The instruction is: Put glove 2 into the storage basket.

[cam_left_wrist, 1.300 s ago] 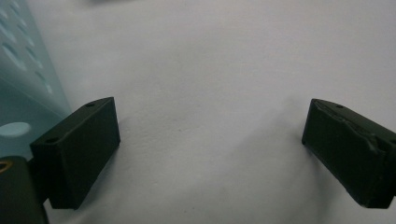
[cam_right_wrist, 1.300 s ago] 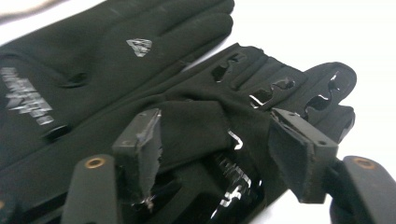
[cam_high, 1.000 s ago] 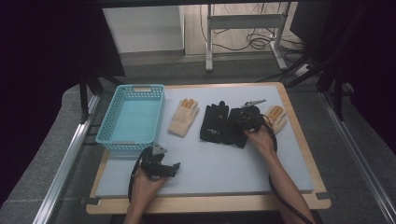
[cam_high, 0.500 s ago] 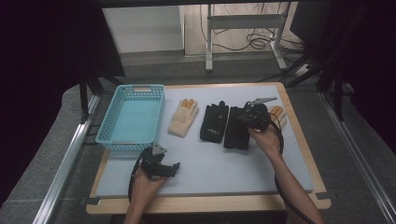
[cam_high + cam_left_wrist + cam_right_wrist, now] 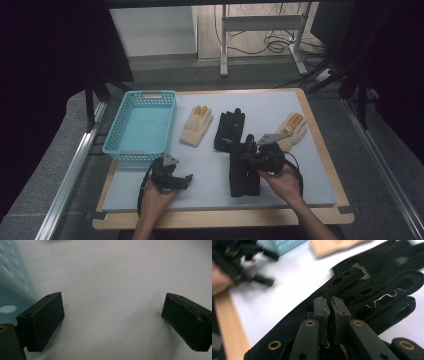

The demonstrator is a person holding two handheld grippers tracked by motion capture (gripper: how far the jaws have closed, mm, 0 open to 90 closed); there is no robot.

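Observation:
A black glove (image 5: 244, 180) lies on the white mat (image 5: 210, 170), its cuff toward the front edge. My right gripper (image 5: 245, 151) is shut on it near the fingers; the jaws have just been closing with its fabric between them. In the right gripper view the right gripper (image 5: 330, 302) pinches that glove (image 5: 294, 325). A second black glove (image 5: 230, 130) lies farther back. One beige glove (image 5: 196, 125) is left of it, another beige glove (image 5: 292, 127) at the right. My left gripper (image 5: 181, 177) rests open on the mat near the front left, and in its own view the left gripper (image 5: 112, 305) has bare mat between its jaws.
A light blue basket (image 5: 116, 145) stands on the mat's left side, close to my left gripper. The wooden table edge (image 5: 225, 217) runs along the front. A metal rail (image 5: 70, 175) borders the left side.
My right gripper has moved toward the front and left, dragging one black glove away from its mate. The left gripper has stayed in place.

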